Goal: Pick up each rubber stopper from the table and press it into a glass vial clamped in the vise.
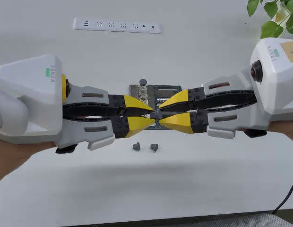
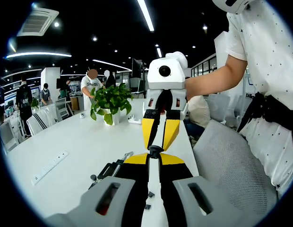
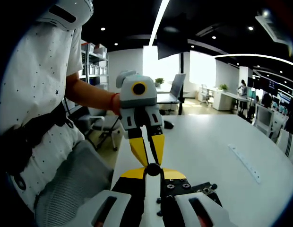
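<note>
My two grippers meet tip to tip above the white table, in front of the vise (image 1: 168, 91). A dark rubber stopper (image 1: 158, 115) sits where the yellow fingertips converge. My left gripper (image 1: 152, 115) comes in from the left and my right gripper (image 1: 160, 115) from the right; both look shut on this stopper (image 2: 155, 151) (image 3: 153, 169). A glass vial with a stopper (image 1: 143, 82) on top stands clamped in the vise. Two more loose stoppers (image 1: 136, 146) (image 1: 154, 147) lie on the table nearer me.
A white power strip (image 1: 117, 25) lies at the far side of the table and a green plant (image 1: 274, 19) stands at the far right. A black cable (image 1: 286, 198) hangs off the front right edge. People and chairs fill the office behind.
</note>
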Available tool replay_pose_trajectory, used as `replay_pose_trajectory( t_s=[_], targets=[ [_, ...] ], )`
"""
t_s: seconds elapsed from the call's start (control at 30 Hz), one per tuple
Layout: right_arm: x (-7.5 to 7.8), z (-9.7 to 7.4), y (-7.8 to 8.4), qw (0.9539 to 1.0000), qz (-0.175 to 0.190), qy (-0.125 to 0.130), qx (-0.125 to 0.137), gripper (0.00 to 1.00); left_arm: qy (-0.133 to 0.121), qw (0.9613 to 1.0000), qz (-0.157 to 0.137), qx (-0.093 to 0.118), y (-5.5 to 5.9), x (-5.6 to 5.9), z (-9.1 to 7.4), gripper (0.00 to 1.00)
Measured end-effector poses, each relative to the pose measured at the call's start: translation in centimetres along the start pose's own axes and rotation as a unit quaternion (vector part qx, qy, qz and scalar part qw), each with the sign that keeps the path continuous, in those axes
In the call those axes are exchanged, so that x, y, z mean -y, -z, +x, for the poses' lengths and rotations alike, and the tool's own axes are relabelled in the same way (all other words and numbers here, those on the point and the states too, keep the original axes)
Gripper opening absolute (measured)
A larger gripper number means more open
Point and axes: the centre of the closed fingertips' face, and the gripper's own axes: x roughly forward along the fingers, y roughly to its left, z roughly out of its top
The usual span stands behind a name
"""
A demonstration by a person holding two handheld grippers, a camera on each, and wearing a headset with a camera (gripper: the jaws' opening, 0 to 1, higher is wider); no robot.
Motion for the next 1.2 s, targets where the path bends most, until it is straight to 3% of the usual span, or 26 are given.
replay_pose_trajectory(
  t_s=[0.37,0.6,0.93,1.2],
  targets=[
    [0.4,0.6,-0.1,0.9999,0.005,-0.006,-0.011,0.06,-0.015,0.9999,-0.003,0.006,0.2,-0.5,-0.3,0.12],
    [1.3,0.5,0.0,0.9996,0.006,-0.003,-0.028,0.06,-0.042,0.9991,-0.009,0.0,1.2,-1.6,-1.4,0.23],
    [5.0,0.9,0.2,0.9973,0.004,0.02,-0.071,0.06,-0.085,0.9963,-0.004,-0.009,2.8,-3.7,-3.1,0.44],
    [8.9,1.9,1.3,0.9902,-0.004,0.034,-0.135,0.06,-0.109,0.9938,-0.005,-0.02,4.5,-5.3,-3.9,0.63]
  ],
)
